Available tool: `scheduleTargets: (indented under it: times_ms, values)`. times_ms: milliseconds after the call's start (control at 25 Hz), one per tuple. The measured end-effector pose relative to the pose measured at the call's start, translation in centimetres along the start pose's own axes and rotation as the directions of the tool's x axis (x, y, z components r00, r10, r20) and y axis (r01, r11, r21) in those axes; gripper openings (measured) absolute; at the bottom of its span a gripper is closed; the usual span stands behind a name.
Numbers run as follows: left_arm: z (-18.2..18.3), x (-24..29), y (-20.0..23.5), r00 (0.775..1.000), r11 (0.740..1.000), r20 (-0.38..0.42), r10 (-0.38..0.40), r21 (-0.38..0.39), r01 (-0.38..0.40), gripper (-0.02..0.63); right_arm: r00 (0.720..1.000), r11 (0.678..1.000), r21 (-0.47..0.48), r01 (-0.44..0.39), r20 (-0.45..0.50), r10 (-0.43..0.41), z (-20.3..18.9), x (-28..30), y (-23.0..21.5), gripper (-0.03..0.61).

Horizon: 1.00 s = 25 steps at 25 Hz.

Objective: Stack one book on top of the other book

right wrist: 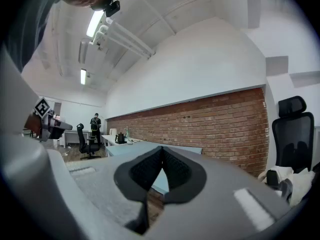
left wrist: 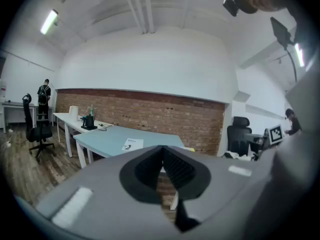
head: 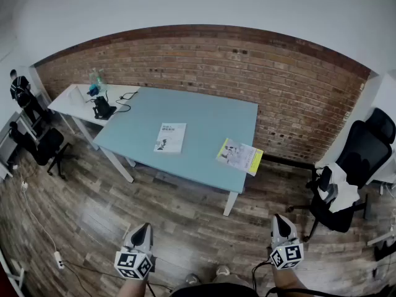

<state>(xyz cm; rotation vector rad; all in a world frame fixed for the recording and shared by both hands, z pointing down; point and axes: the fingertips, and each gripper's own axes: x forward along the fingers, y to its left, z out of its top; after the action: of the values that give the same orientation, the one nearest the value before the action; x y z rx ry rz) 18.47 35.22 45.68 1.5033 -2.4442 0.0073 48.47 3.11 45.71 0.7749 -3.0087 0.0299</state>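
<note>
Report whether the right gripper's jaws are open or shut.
Shut. In the right gripper view the right gripper has its jaws meeting at the tips, with nothing between them.

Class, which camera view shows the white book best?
Head view: the white book lies whole on the table, seen from above. The left gripper view shows it small and foreshortened; the right gripper view does not show it clearly.

Blue table (head: 210, 119), brick wall (head: 247, 60), black office chair (head: 362, 150)
</note>
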Motion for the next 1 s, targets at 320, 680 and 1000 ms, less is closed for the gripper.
scheduleTargets:
  times_ms: [320,680,1000]
  values:
    - [1.1,1.1,-1.5,1.0,1.0,0.011,0.005,0.025,-0.005,0.005,1.0,0.999,0.009,-0.03,0.0,0.03,-1.0,0.6,-1.0,0.002]
    - [1.3,2.0,-5.2,0.999,0.997,0.018,0.031,0.065,-0.032,0.005,0.969,0.968,-0.082,-0.238,0.048,0.243,-0.8,0.3,0.3,0.003]
    - [-0.1,0.5,-4.9,0.998,0.998,-0.029,0.053,0.021,-0.053,0.005,0.958,0.957,-0.036,-0.288,-0.02,0.288,-3.1,1.5,1.0,0.003]
